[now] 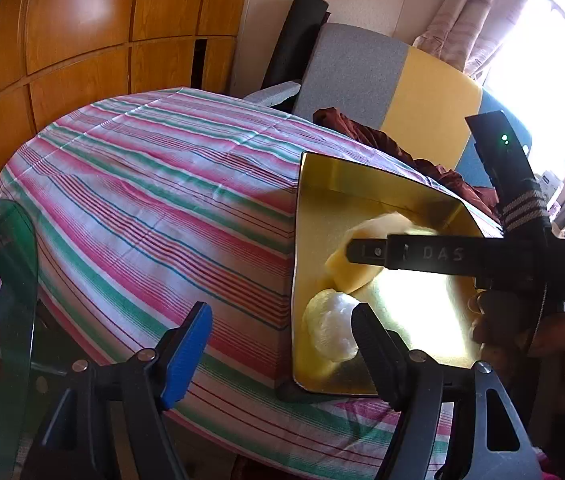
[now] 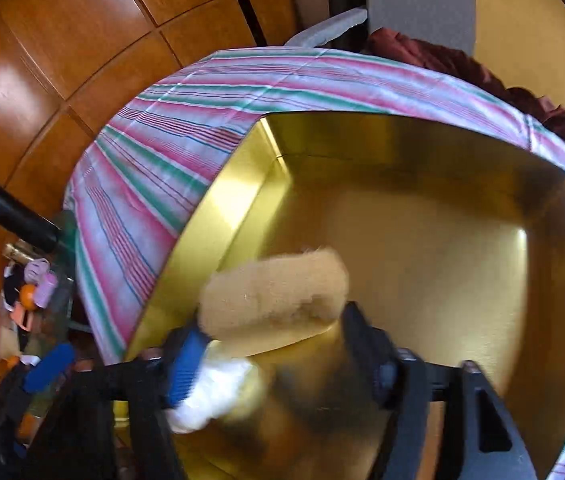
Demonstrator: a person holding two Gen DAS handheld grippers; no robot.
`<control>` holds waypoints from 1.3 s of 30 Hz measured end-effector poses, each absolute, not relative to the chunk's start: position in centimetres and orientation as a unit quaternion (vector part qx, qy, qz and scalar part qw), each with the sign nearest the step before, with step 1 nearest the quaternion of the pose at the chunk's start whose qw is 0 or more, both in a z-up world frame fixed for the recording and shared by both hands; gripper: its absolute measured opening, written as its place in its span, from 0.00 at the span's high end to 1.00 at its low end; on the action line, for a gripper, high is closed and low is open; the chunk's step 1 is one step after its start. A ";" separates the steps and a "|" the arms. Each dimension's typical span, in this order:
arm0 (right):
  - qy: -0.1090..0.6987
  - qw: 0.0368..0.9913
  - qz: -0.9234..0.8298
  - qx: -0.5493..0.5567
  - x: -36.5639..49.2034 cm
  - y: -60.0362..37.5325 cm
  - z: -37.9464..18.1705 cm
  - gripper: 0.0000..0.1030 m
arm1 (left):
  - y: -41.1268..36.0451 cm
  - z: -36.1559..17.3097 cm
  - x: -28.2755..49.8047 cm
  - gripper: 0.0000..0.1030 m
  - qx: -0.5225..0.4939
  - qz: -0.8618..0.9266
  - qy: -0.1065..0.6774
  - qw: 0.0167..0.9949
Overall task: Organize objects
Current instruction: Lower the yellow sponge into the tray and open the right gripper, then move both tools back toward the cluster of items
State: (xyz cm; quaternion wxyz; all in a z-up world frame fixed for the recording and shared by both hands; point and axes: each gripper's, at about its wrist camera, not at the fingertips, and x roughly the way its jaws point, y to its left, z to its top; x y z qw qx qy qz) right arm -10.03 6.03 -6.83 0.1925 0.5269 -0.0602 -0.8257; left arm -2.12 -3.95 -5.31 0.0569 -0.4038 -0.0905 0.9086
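Fingers of the left gripper (image 1: 278, 356), black with blue ribbed pads, stand spread and released in the left wrist view, nothing between them; the left one hangs over the pink, green and white striped cloth covering the surface (image 1: 154, 200), the right one over the near left corner of the shallow gold metal tray (image 1: 314, 216). Inside that tray lie a crumpled white plastic-wrapped bundle (image 1: 332, 328) near the corner and a pale yellow spongy block (image 1: 356, 270) just beyond it, the two close together. Above the block reaches the right gripper (image 1: 366, 252), seen from the side, gripped by a hand (image 1: 494, 320) at the right edge. Far off stand a grey and yellow cushioned chair (image 1: 382, 80) and orange wooden panelling (image 1: 82, 40). From the right wrist view, blurred, the right gripper (image 2: 270, 340) has its fingers parted and released above the tray (image 2: 462, 148); the tan spongy block (image 2: 274, 292) lies between and just beyond them, without visible pressure from the pads, and the white bundle (image 2: 218, 388) sits beside the left finger.
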 end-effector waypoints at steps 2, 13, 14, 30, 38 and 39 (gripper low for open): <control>-0.079 0.210 -0.826 0.517 -9.8 6.0 -6.5 0.16 | -4.0 -5.4 -2.1 0.27 -0.404 0.909 -0.091 0.055; -0.101 0.160 -0.862 0.469 -5.6 13.0 -3.7 0.16 | -2.4 -4.9 -2.1 0.27 -0.399 0.911 -0.072 0.077; -0.103 0.154 -0.864 0.468 -5.3 13.9 -3.5 0.16 | -2.0 -4.8 -2.1 0.27 -0.399 0.911 -0.068 0.082; -0.167 -0.104 -0.892 0.408 6.5 37.1 0.6 0.16 | 10.8 -0.6 -1.2 0.25 -0.360 0.895 0.037 0.260; -0.327 -0.238 -0.839 0.364 12.6 48.9 -1.8 0.15 | 20.7 -0.8 1.0 0.25 -0.364 0.849 0.104 0.368; -0.340 -0.248 -0.835 0.355 13.1 49.6 -2.2 0.15 | 21.9 -1.0 1.4 0.25 -0.366 0.841 0.112 0.381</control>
